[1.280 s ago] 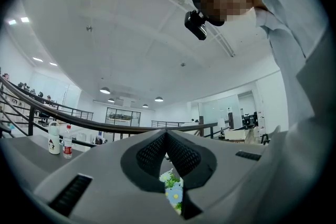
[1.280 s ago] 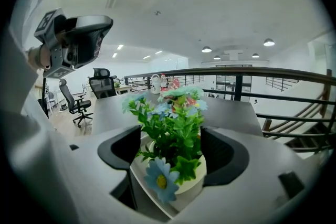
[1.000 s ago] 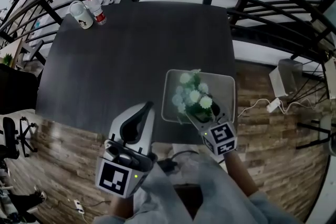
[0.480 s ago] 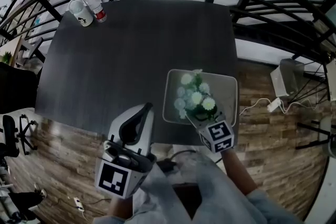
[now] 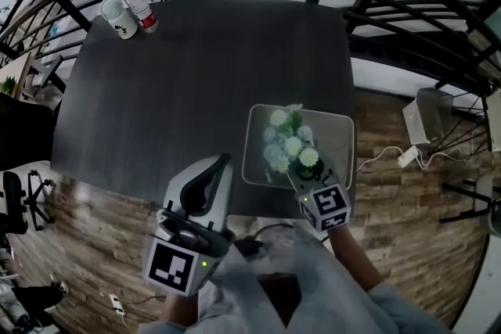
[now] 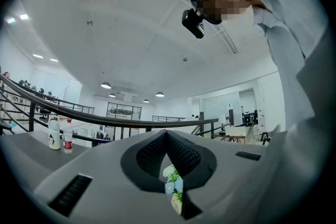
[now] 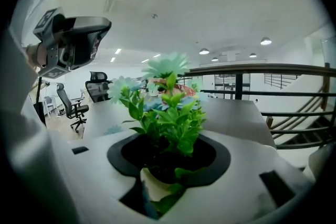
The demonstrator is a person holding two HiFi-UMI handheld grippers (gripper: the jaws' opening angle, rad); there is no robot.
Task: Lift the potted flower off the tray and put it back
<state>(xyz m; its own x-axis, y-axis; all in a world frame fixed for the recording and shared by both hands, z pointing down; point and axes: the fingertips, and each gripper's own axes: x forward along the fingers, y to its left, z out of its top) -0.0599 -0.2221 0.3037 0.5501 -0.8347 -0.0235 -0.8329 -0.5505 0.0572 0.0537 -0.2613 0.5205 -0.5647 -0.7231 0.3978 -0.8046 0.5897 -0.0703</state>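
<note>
**Q:** How is the work area laid out, and where is the task item?

**A:** A dark grey rectangular table is seen from above. A pale grey, shallow rectangular tray is set at its near right edge. The potted flower, with white and pale blue blossoms over green leaves in a small cream pot, stands in the tray, toward its near side. It has not yet been lifted.

**Q:** What is the state of the two grippers?

**A:** The left gripper is held beside the tray, over the table's near edge. Its jaws are brought together and nothing is held in them. The right gripper is placed around the pot. Its jaws have just been closing, and the pot is seated between the black pads, which are pressed against it just below the foliage.

**Q:** How is the item expected to handle, and where should it be held?

**A:** The item is judged to be light and slightly top-heavy. The leaves and blossoms are taken to be soft and easily crushed, so no load should be placed on them. The pot wall is judged to be stiff and possibly smooth. Hold is best taken on the pot body, as at present, and the pot should be kept upright during the lift and return.
</note>
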